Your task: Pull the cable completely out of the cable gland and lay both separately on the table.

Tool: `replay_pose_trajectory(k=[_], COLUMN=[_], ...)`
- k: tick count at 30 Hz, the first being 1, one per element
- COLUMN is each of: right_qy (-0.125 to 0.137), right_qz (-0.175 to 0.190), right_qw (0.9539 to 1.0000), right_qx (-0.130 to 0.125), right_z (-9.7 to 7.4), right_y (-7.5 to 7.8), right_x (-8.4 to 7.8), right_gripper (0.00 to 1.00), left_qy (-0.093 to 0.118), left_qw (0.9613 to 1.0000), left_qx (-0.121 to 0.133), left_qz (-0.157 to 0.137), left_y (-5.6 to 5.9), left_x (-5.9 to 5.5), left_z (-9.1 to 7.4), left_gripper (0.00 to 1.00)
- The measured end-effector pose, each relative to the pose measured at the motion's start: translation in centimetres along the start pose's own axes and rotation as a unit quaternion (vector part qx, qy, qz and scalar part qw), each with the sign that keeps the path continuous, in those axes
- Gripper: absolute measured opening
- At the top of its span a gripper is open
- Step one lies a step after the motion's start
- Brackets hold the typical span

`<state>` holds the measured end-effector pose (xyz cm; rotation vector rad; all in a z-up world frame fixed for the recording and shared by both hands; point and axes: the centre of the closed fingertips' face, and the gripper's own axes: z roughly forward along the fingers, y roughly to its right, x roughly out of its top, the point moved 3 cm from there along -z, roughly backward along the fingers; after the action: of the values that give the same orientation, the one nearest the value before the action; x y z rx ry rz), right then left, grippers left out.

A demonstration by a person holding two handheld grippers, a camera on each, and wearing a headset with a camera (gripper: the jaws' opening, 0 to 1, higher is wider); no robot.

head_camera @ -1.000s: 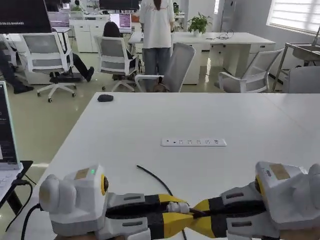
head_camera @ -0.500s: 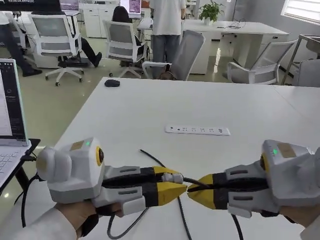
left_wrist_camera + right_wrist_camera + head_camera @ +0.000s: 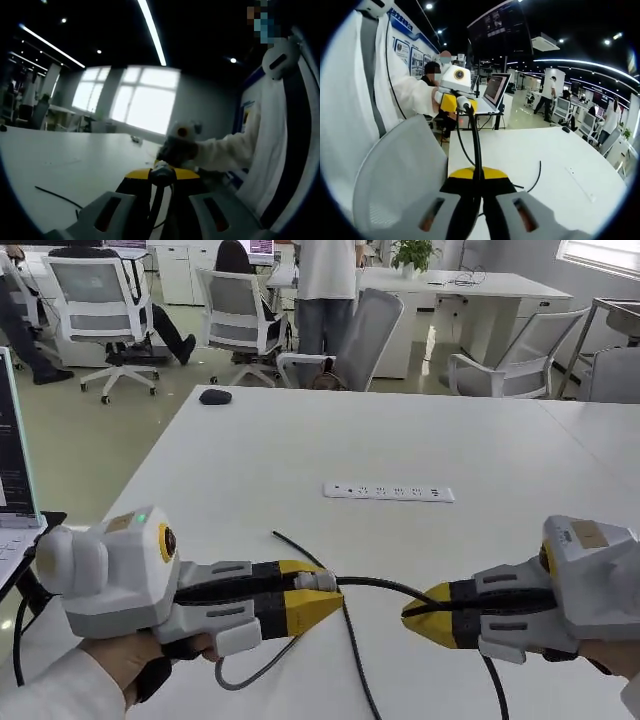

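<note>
A white table [image 3: 250,470] in a big office is seen, with a white power strip [image 3: 388,492] lying flat on it. On the near side of the power strip and a bit to its left, the grey cable gland [image 3: 318,582] is held tight in the closed jaws of the left gripper [image 3: 335,595]. Also on the near side of the power strip, the black cable [image 3: 375,583] is pinched in the closed jaws of the right gripper [image 3: 410,615].

Half a second ago the two gripper tips were nearly touching. Now they are well apart, and a bend of cable is seen between them. One end of the cable is still stuck in the gland.

The marks on the power strip are too small to be read, and so are the blue wall signs [image 3: 402,50].
</note>
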<state>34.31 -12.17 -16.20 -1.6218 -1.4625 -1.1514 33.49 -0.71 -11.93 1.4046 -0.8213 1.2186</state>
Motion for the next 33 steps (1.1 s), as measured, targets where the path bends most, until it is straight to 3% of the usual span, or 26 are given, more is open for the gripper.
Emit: replay_pose_trajectory(k=[12, 14, 16, 20, 24, 28, 33], right_qy=[0.004, 0.01, 0.019, 0.037, 0.051, 0.047, 0.044], right_qz=[0.023, 0.023, 0.026, 0.008, -0.028, -0.047, -0.052], right_qw=[0.9997, 0.9997, 0.9994, 0.9992, 0.9983, 0.9975, 0.9971], right_qx=[0.002, -0.004, -0.015, -0.014, 0.01, 0.023, 0.033], right_z=[0.3, 0.2, 0.0, -0.6, -0.3, 0.6, 1.6], right_y=[0.3, 0.4, 0.7, 0.5, -0.5, -1.0, -0.9], right_x=[-0.4, -0.1, 0.7, 3.1, 5.7, 6.5, 6.4], right_gripper=[0.02, 0.07, 0.14, 0.19, 0.23, 0.19, 0.17], left_qy=[-0.008, -0.008, -0.011, -0.017, -0.021, -0.029, -0.023], left_qw=[0.9999, 0.9999, 0.9999, 0.9998, 0.9998, 0.9995, 0.9997], left_qx=[0.002, 0.003, 0.003, 0.002, -0.007, -0.01, -0.01], left_qz=[-0.006, -0.007, -0.005, -0.002, 0.0, -0.001, -0.003], left_y=[-0.5, -0.5, -0.5, -0.4, 0.2, 0.1, -0.2], left_x=[-0.1, -0.1, -0.1, -0.2, -0.6, -0.9, -0.6], left_z=[0.1, 0.2, 0.3, 0.7, 1.1, 1.2, 1.1], left_gripper=[0.16, 0.16, 0.16, 0.16, 0.16, 0.16, 0.17])
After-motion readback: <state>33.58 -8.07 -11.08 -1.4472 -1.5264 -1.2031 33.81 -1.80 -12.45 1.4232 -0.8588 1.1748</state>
